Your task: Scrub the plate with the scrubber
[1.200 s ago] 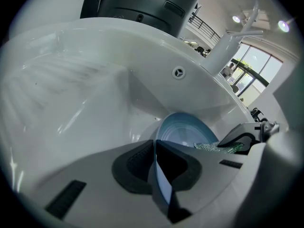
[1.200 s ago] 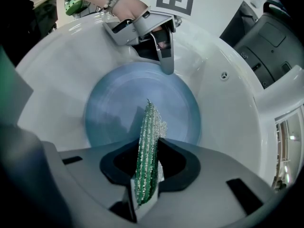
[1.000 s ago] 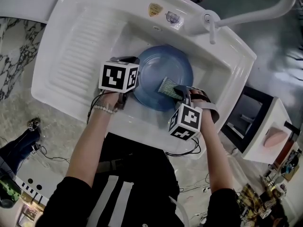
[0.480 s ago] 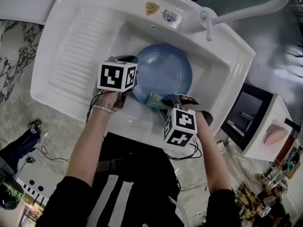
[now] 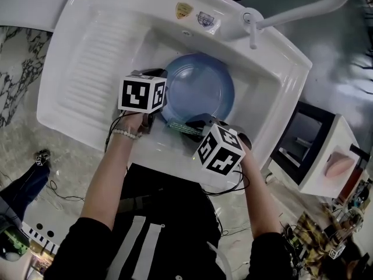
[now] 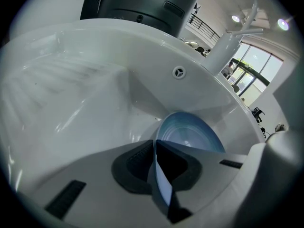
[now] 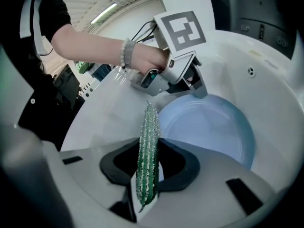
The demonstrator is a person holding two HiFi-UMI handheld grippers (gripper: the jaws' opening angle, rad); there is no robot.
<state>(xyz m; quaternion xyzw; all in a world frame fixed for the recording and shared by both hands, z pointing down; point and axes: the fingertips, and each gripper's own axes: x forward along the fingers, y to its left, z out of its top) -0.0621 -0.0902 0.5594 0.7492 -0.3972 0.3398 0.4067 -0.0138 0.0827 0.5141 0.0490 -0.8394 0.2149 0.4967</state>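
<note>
Head view: blue plate (image 5: 201,86) sits in the basin of the white sink (image 5: 81,92), close to the near wall. Left gripper (image 5: 160,108) is at the plate's left rim. Right gripper (image 5: 197,126) is at its near rim with the green scrubber (image 5: 182,127). Plate's centre and far rim lie uncovered.

Left gripper view: 2 jaws pinched on the plate's rim.

Right gripper view: 2 jaws clamped on the scrubber, seen edge-on, its tip beside the plate's rim.

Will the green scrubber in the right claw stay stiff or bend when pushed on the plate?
It probably bends a little: the scrubber is a thin sheet, pinched edge-on in the right claw. Yet it stands upright above the jaws unsupported, so it seems fairly stiff. Its rough, glittery face likely drags on the plate rather than slipping.
</note>
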